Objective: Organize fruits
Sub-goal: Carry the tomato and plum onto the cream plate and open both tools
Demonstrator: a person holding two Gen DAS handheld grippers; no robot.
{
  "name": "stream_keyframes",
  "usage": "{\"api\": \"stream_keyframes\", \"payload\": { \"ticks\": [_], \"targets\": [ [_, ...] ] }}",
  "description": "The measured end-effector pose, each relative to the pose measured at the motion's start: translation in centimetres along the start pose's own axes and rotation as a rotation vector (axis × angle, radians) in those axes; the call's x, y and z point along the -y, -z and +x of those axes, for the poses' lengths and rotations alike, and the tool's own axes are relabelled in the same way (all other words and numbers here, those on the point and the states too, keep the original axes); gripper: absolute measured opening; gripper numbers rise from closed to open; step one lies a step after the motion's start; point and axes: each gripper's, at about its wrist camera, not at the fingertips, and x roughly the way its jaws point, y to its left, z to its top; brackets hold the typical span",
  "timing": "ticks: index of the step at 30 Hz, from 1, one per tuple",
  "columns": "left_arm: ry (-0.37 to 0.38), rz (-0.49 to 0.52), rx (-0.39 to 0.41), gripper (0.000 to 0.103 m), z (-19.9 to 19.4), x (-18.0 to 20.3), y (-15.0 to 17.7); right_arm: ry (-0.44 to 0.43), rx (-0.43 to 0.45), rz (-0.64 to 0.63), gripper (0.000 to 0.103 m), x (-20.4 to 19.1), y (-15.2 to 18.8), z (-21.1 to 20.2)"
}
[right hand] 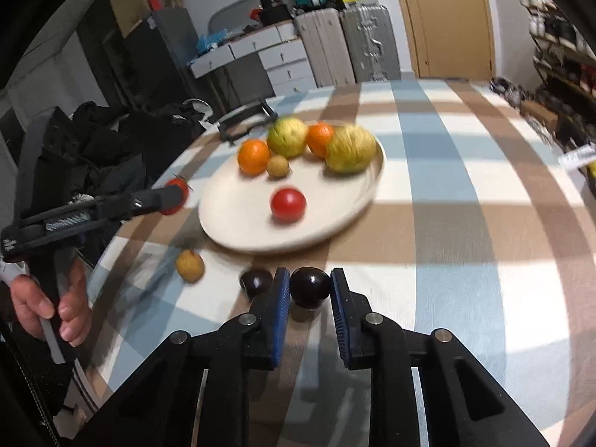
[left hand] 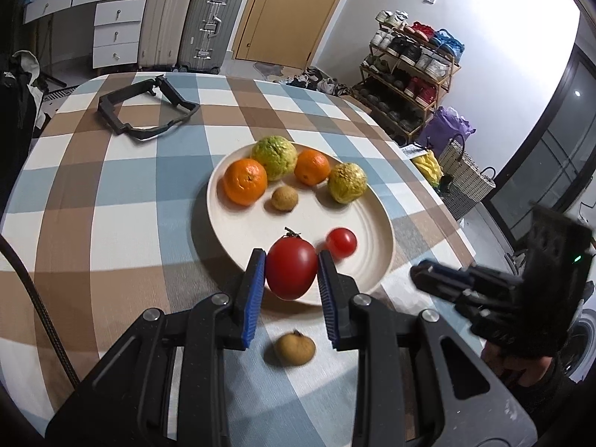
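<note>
While the left gripper [left hand: 291, 272] clamps a large red tomato [left hand: 291, 273] between its blue pads, that tomato hangs just above the near rim of a round cream plate [left hand: 238, 231]. The tomato is smooth, glossy and oval, with a small dark green stem on top. Both pads press against its sides.

On the plate lie two oranges, one at the left [left hand: 245, 181] and one further back [left hand: 312, 166], both bright and dimpled. Between them sits a bumpy green-yellow fruit [left hand: 275, 157], and a second bumpy yellow-green fruit [left hand: 347, 182] lies at the right. A small tan round fruit [left hand: 284, 198] rests near the middle. A smaller red tomato [left hand: 341, 242] sits on the plate close to the held one, slightly blurred.

Off the plate, on the blue, brown and white checked tablecloth [left hand: 111, 223], a second tan fruit [left hand: 290, 348] lies below the left gripper's fingers.

The right gripper [right hand: 310, 290] is partly open, its blue pads standing either side of a dark, near-black glossy round fruit [right hand: 310, 287] on the cloth; whether the pads touch it cannot be told. Another dark fruit [right hand: 255, 281] lies just beside the left pad. A bare hand [right hand: 48, 301] grips the left tool's handle in the right wrist view.

A black frame-like object [left hand: 145, 111] lies at the far side of the table.
</note>
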Motion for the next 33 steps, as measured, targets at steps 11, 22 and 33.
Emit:
{"api": "stream_keyframes", "payload": {
  "ticks": [11,22,33],
  "targets": [
    [0.004,0.001,-0.026,0.025,3.0,-0.8,-2.3,-0.061,0.089,-0.108,0.022,-1.6,-8.7,2.0],
    [0.013,0.012,-0.081,0.025,6.5,-1.6,-3.1,-0.087,0.01,-0.129,0.022,-1.4,-12.4,8.7],
    [0.02,-0.005,-0.095,0.025,7.7,-2.2,-3.2,-0.044,-0.027,-0.166,0.022,-1.6,-11.7,11.6]
  ]
}}
